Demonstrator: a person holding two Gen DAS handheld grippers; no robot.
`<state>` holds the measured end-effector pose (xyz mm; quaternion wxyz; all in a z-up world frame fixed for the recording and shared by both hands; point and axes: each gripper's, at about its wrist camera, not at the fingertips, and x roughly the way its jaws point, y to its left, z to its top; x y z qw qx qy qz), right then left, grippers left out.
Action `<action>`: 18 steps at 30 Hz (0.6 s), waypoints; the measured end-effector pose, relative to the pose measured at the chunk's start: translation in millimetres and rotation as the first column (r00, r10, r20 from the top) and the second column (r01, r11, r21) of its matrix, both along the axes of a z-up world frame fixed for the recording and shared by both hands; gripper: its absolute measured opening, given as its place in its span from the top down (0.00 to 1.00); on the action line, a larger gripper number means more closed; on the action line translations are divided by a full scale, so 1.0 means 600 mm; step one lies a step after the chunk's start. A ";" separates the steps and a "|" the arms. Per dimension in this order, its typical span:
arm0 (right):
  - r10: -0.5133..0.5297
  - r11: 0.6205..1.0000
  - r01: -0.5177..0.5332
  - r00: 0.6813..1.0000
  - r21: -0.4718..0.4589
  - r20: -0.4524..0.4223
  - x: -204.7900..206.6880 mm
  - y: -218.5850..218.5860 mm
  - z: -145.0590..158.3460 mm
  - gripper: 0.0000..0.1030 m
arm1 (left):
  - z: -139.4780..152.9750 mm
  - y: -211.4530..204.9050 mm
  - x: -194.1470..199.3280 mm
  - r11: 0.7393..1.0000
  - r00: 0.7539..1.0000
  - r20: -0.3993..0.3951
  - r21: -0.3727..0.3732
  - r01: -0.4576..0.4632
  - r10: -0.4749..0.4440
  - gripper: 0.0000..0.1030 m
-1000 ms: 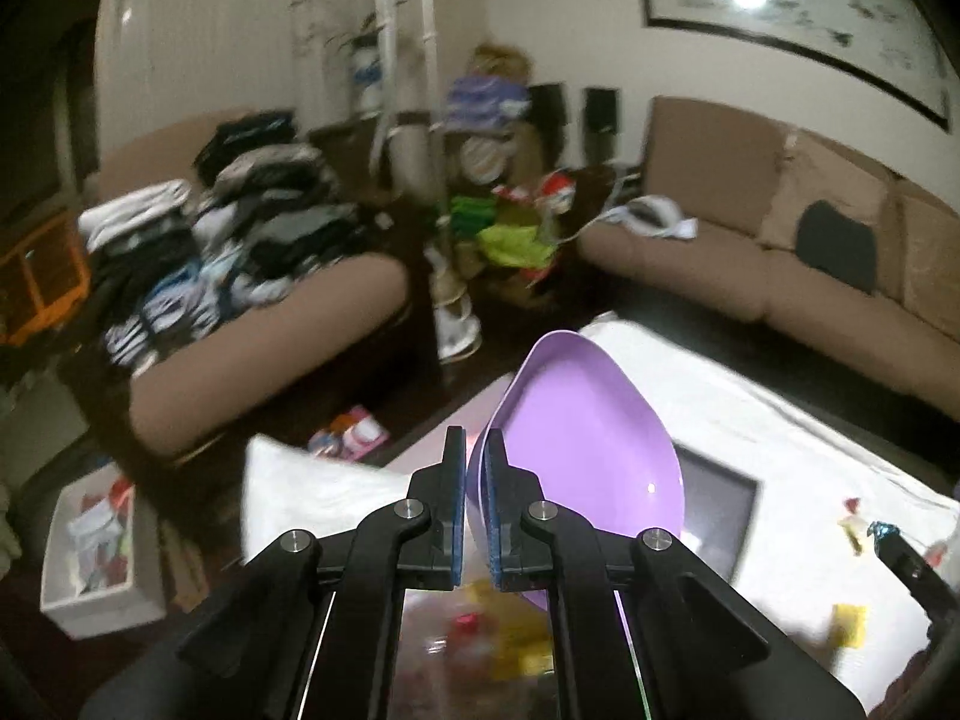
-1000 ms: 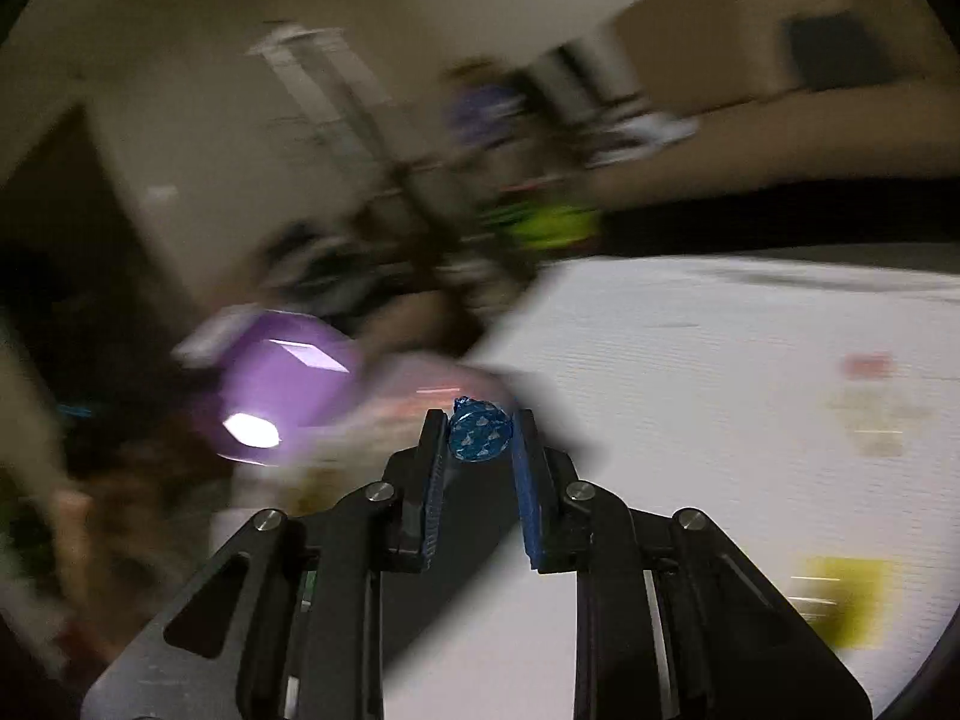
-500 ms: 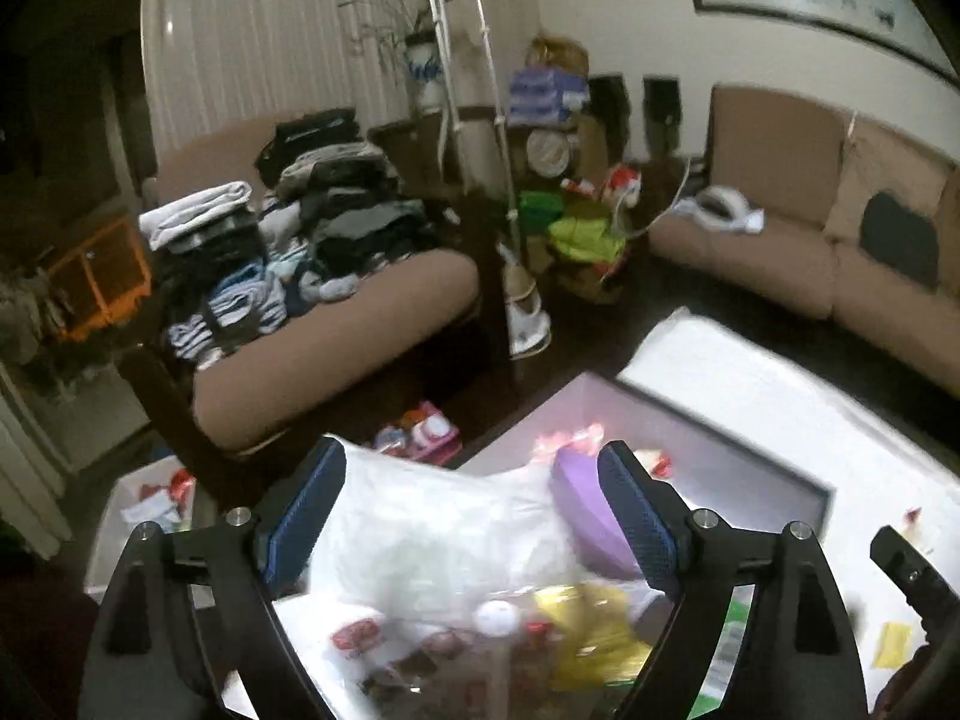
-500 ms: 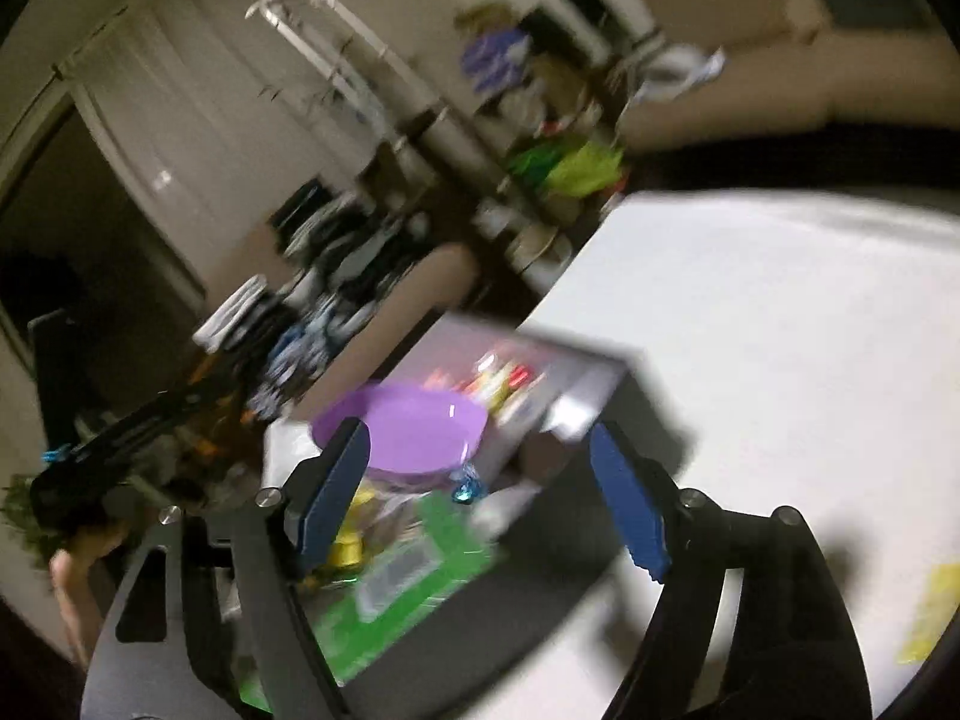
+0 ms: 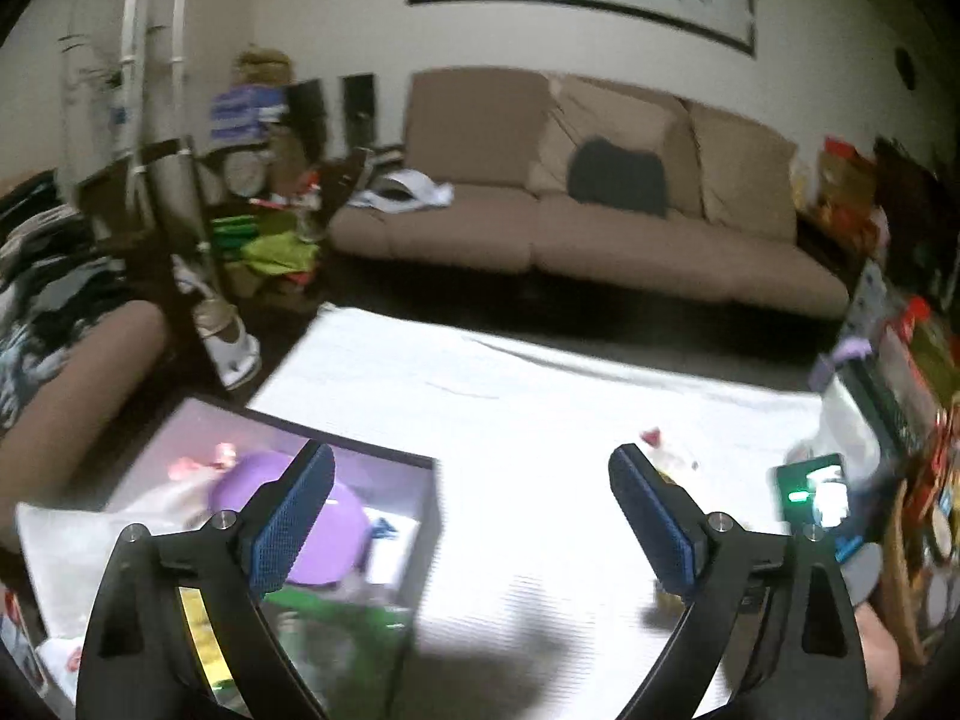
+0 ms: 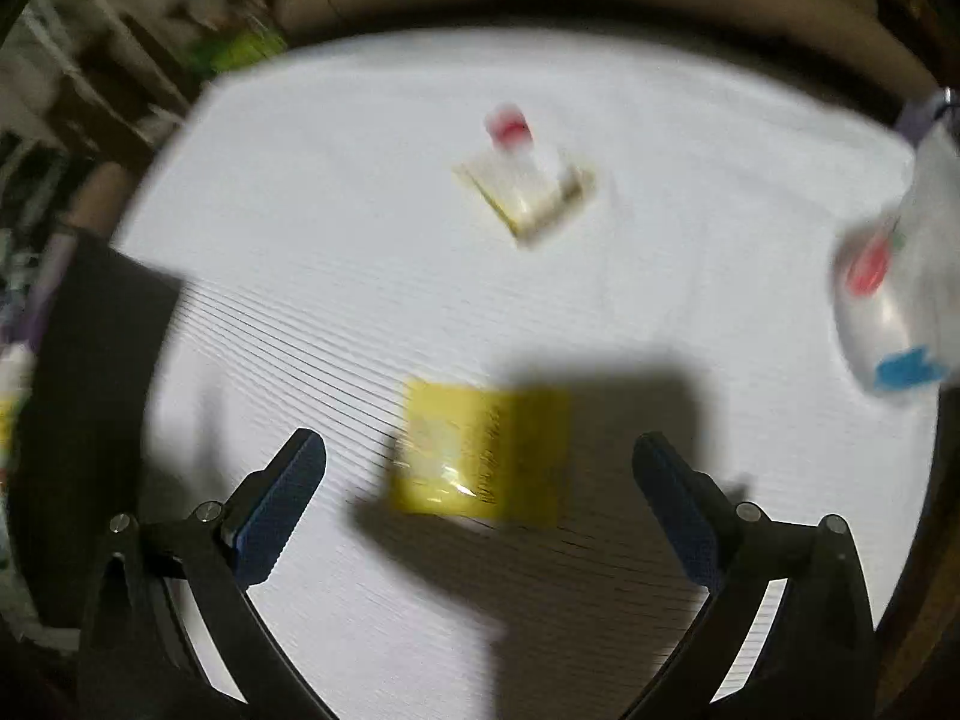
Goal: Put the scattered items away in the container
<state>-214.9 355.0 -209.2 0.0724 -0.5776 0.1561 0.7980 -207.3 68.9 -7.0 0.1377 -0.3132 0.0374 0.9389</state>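
My left gripper (image 5: 471, 462) hangs over the white cloth table (image 5: 540, 378), its jaws opening wide with nothing between them. To its left stands the dark box (image 5: 427, 516), holding a purple bowl (image 5: 282, 510), a small blue wrapped piece (image 5: 381, 529), a plastic bag and green packaging. My right gripper (image 6: 478, 441) points steeply down, jaws opening. A yellow packet (image 6: 480, 450) lies flat on the cloth between and below its fingers, untouched. Farther off lies a pale packet (image 6: 528, 186) with a red-topped item (image 6: 509, 126) on it.
A white plastic bag (image 6: 888, 300) with red and blue print sits at the table's right edge. The box's dark wall (image 6: 90, 372) rises at the left. A brown sofa (image 5: 600, 228) stands behind the table, and clutter stands at both sides.
The left gripper let go of the purple bowl, which now lies in the box, and swung right. The right gripper dropped its blue wrapped piece and tipped down over the yellow packet.
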 end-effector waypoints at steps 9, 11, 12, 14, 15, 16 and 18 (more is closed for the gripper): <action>0.042 0.988 -0.057 0.994 0.141 0.102 -0.009 -0.026 -0.049 0.17 | -0.052 0.041 -0.029 1.000 0.998 0.061 0.006 -0.012 0.012 0.08; 0.013 0.989 -0.024 0.997 0.143 0.079 -0.001 -0.011 -0.035 0.50 | -0.060 0.042 -0.035 1.000 0.997 0.073 0.024 -0.018 0.016 0.08; -0.005 0.992 -0.003 0.998 0.126 0.058 0.004 0.000 -0.027 0.65 | -0.063 0.041 -0.039 0.999 0.997 0.080 0.044 -0.018 0.014 0.08; -0.019 0.999 0.019 1.000 0.029 0.010 0.019 0.028 -0.013 0.80 | -0.073 0.043 -0.044 0.998 0.995 0.101 0.067 -0.012 0.005 0.08; -0.032 0.999 0.032 0.999 -0.007 -0.004 0.027 0.042 -0.009 0.86 | -0.081 0.048 -0.048 0.997 0.993 0.117 0.076 -0.003 -0.006 0.08; -0.057 0.998 0.056 0.998 -0.028 -0.025 0.039 0.064 -0.002 0.89 | -0.088 0.055 -0.053 0.997 0.992 0.126 0.078 0.010 -0.020 0.08; -0.101 0.994 0.098 0.993 -0.053 -0.056 0.054 0.091 0.009 0.91 | -0.108 0.079 -0.059 0.997 0.988 0.147 0.061 0.046 -0.054 0.08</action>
